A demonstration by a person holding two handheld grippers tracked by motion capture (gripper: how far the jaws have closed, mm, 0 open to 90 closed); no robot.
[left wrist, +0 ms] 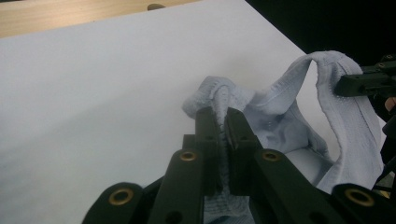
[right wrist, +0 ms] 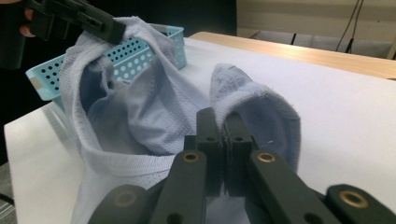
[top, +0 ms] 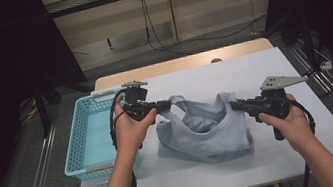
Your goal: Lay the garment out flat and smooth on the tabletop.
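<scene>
**Pale blue mesh garment held up by both straps over the white table**

The garment [top: 204,130], a pale blue mesh vest or tank top, sits at the middle of the white table [top: 252,72], its lower body resting crumpled on the surface while the two shoulder straps are lifted. Its exact cut cannot be made out from the folds.

The left gripper [top: 165,106] holds the strap at ten o'clock of the garment. In the left gripper view its jaws stand closed together with the strap's ribbed edge [left wrist: 223,100] pinched between them; the fabric below the pads is hidden behind the jaw arms.

The right gripper [top: 235,105] holds the strap at two o'clock. In the right gripper view the jaws are clamped on a fold of the strap [right wrist: 243,86]; the pinch line itself is covered by the jaws.

A light blue perforated basket [top: 91,136] stands at nine o'clock of the garment, at the table's left edge. The left hand [top: 131,124] and forearm hide part of its right wall, and the garment screens most of it in the right gripper view.

The right hand [top: 288,122] grips its tool at four o'clock of the garment.
</scene>
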